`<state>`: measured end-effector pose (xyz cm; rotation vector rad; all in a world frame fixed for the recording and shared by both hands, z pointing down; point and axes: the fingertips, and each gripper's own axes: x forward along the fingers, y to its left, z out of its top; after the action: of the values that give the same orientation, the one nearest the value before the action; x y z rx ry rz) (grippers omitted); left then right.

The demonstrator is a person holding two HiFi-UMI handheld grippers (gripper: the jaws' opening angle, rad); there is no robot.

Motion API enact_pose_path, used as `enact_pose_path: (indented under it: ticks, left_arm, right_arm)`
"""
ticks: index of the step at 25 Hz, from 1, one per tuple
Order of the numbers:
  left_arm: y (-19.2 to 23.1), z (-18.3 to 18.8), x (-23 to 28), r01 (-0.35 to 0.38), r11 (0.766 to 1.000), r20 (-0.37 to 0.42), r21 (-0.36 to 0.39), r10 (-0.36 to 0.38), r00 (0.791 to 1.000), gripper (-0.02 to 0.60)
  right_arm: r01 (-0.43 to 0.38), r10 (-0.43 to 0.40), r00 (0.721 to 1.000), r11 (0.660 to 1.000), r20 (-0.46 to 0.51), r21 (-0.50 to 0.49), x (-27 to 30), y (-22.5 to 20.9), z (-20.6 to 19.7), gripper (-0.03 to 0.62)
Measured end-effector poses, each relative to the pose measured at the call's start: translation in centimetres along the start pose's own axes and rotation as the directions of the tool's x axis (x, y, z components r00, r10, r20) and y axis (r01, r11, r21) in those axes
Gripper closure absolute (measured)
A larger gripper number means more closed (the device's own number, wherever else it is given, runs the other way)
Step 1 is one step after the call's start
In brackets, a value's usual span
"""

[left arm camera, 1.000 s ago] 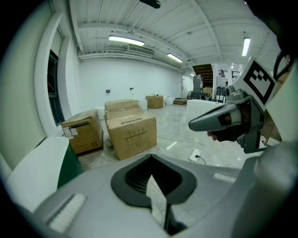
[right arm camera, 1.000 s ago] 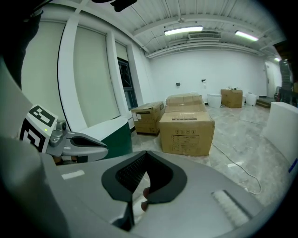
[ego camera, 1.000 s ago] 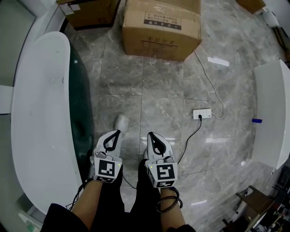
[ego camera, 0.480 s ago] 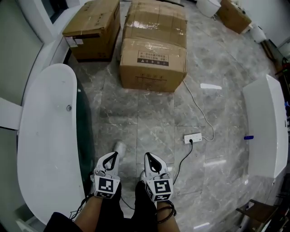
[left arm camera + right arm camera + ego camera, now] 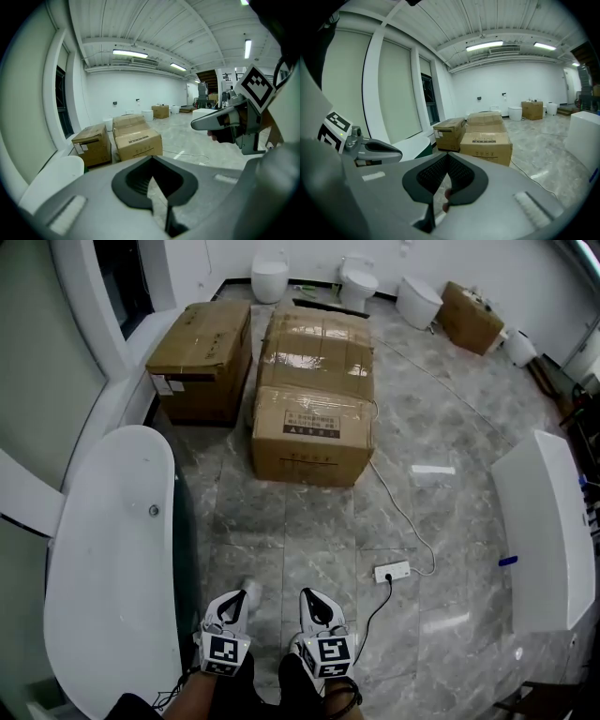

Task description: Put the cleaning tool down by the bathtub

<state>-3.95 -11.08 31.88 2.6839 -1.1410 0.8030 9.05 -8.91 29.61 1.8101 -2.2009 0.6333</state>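
**Gripper state.** The left gripper (image 5: 236,604) and the right gripper (image 5: 307,598) are held low and side by side in front of the person's legs, pointing forward over the floor (image 5: 319,521). In the left gripper view, the fingers (image 5: 131,180) are pressed together at the tips. Only bare floor shows through the loop between them. In the right gripper view, the fingers (image 5: 436,176) are likewise pressed together at the tips, with nothing pinched. A small reddish patch shows through the loop and cannot be identified.

**Location of the task item.** Neither gripper carries the cleaning tool. The bathtub (image 5: 103,559) stands along the person's left. A small pale object (image 5: 250,591) lies on the floor just beside the tub's dark side panel and just ahead of the left gripper's tip. It is too small to identify; it may be the tool, or it may be footwear.

**Other items.** Cardboard boxes (image 5: 314,423) stand ahead. A power strip (image 5: 392,571) with its cable lies on the floor to the right.

**Task progress.** Judged from empty fingers and the stance beside the tub, the put-down step appears complete. If the pale object is the tool, nothing is left to do. If it is not, the tool is out of view and the outcome cannot be verified.
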Motion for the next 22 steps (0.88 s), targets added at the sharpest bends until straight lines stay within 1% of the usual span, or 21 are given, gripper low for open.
enact_pose_path:
  ticks: [2,5,8,11,14,16,20,22]
  left_arm:
    - [0.0,0.5,-0.7,-0.006,1.000,0.005,0.003,0.006,1.000,0.581]
    - [0.4,2.5,-1.6,-0.025,0.999,0.031,0.029,0.024,0.999,0.581]
    - [0.7,3.6,-2.4,-0.045,0.999,0.046,0.023,0.044,0.998,0.581]
    - [0.7,3.9,-3.7,-0.059,0.998,0.034,0.016,0.059,0.998,0.581]
    - [0.3,5.0,-4.7,-0.073,0.997,0.067,0.019,0.072,0.995,0.581]
    - [-0.1,5.6,-5.3,-0.078,0.997,0.069,0.015,0.077,0.995,0.581]
    - [-0.1,6.8,-6.4,-0.106,0.994,0.101,0.028,0.102,0.990,0.581]
    - [0.0,7.8,-7.0,-0.128,0.991,0.127,0.022,0.125,0.984,0.581]
  right_arm:
    - [-0.009,0.010,1.000,1.000,0.009,-0.009,-0.3,0.3,0.7,0.571]
    - [-0.025,0.025,0.999,0.999,0.024,-0.030,-0.7,0.7,2.0,0.571]
    - [-0.043,0.044,0.998,0.999,0.039,-0.030,-1.3,1.0,3.3,0.571]
    - [-0.055,0.057,0.997,0.998,0.051,-0.032,-2.3,1.2,4.2,0.571]
    - [-0.063,0.067,0.995,0.996,0.069,-0.068,-3.1,1.1,5.0,0.571]
    - [-0.074,0.081,0.994,0.994,0.077,-0.084,-3.7,1.2,5.7,0.571]
    - [-0.094,0.104,0.991,0.989,0.088,-0.111,-4.7,1.7,7.0,0.571]
    - [-0.106,0.118,0.988,0.986,0.099,-0.126,-5.2,2.0,7.5,0.571]
